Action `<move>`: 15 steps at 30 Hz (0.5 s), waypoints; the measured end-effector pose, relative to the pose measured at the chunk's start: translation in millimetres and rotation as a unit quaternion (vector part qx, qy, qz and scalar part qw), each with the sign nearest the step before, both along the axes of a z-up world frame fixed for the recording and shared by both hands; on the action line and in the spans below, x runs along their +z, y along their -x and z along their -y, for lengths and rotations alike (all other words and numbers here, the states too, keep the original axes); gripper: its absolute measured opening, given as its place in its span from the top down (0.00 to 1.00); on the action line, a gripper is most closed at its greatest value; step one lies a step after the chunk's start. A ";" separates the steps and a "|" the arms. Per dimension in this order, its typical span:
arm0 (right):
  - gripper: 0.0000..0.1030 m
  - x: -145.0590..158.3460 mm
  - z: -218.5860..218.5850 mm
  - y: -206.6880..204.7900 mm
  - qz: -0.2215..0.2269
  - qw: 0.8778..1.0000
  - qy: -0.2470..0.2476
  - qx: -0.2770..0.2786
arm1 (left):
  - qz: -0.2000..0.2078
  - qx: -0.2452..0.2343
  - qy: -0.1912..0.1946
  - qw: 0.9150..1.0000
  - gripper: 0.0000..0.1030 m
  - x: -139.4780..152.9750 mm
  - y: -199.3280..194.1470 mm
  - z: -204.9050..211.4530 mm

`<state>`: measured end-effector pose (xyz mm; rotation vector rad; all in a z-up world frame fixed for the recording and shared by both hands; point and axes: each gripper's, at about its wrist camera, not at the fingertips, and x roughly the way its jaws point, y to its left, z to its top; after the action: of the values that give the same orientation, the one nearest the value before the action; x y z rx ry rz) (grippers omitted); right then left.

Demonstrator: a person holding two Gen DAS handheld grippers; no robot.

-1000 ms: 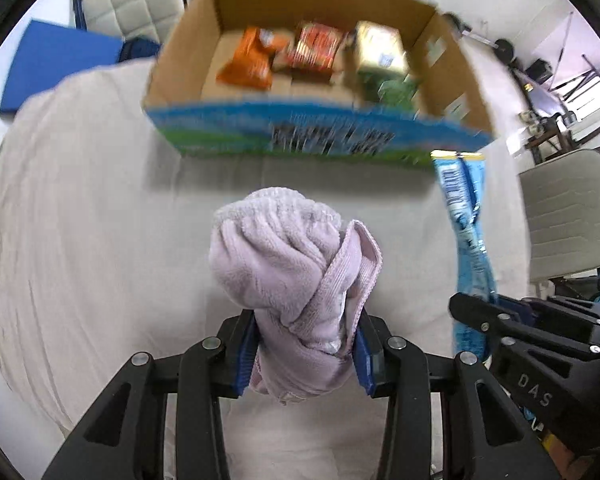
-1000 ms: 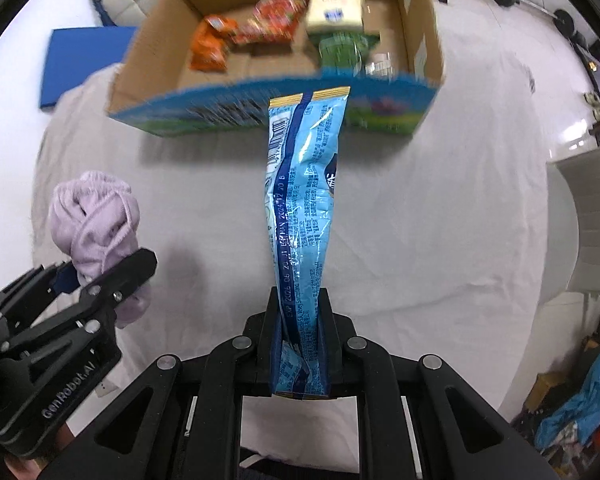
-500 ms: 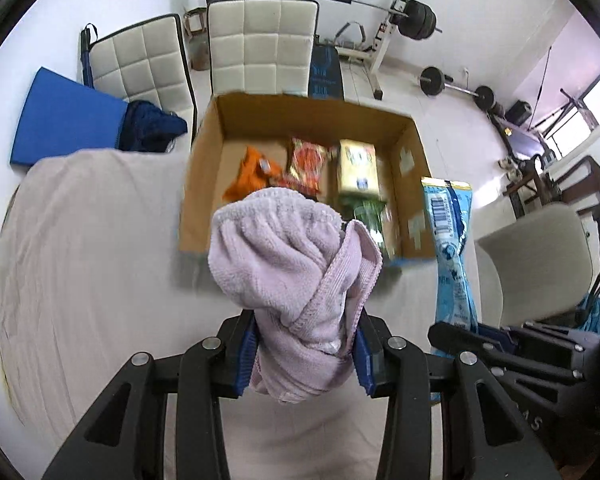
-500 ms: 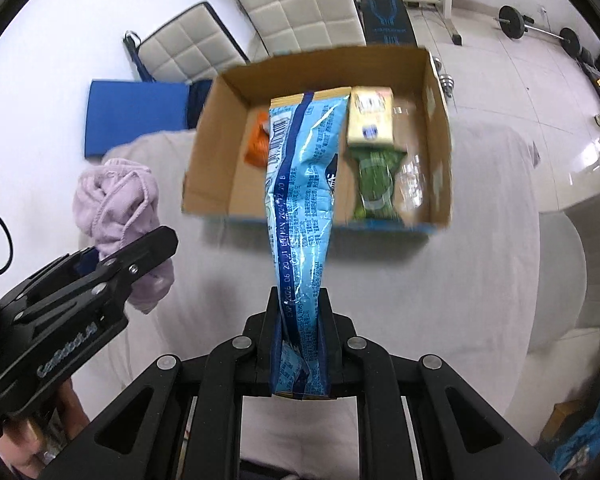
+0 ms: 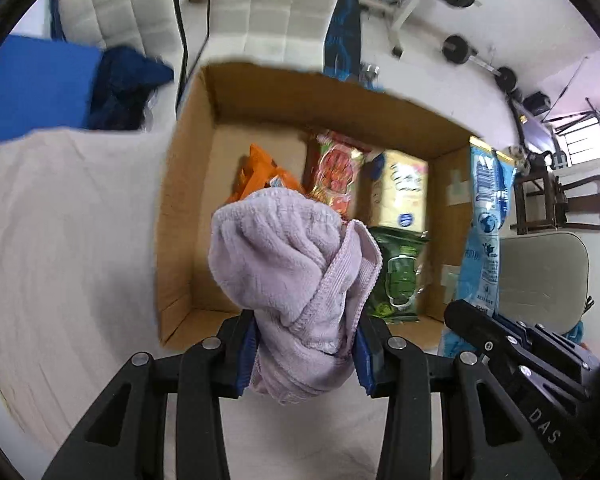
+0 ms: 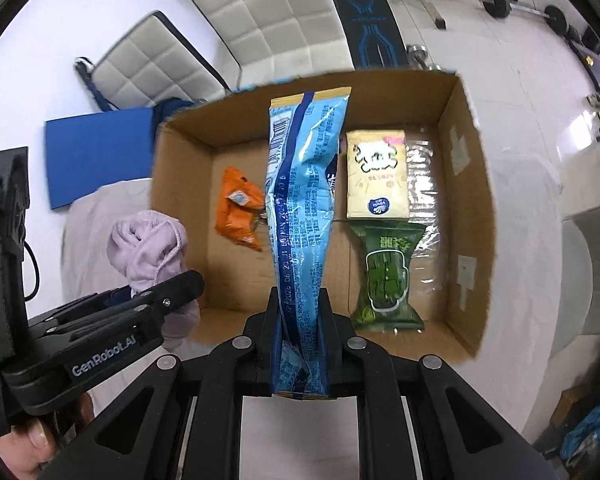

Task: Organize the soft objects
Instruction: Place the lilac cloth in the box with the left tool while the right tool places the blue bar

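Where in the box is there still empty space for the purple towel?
The cardboard box has bare floor along its left wall, beside the orange packet, and along the near wall. The right half is crowded: the yellow packet and the green packet fill it.

The left gripper (image 5: 304, 354) clamps a lilac towel (image 5: 296, 276) above the near end of a cardboard box (image 5: 180, 216) holding snack packets.

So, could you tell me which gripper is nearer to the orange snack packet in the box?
Left. The left gripper, holding the lilac towel, is beside the orange packet; the right gripper, holding the blue packet, is further right.
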<state>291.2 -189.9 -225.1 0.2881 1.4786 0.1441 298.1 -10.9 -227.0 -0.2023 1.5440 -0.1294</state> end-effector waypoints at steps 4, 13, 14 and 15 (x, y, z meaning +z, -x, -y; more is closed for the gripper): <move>0.85 -40.3 -4.6 -14.0 -0.031 0.999 0.007 0.001 | -0.042 0.004 -0.002 0.999 0.64 -42.5 -14.6 -1.7; 0.83 -102.9 -12.5 -23.5 -0.082 0.996 0.016 0.024 | -0.080 -0.007 -0.016 0.997 0.63 -89.4 -25.4 5.7; 0.81 -107.6 -12.7 -23.5 -0.091 0.995 0.016 0.028 | -0.084 -0.007 -0.020 0.996 0.62 -91.3 -24.8 6.5; 0.73 -111.1 -12.4 -23.7 -0.100 0.994 0.018 0.028 | -0.087 -0.009 -0.020 0.996 0.62 -92.8 -24.5 7.0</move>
<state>314.9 -177.5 -336.2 0.2374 1.6868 0.1375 322.6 -18.0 -319.8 -0.1723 1.7208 -0.0963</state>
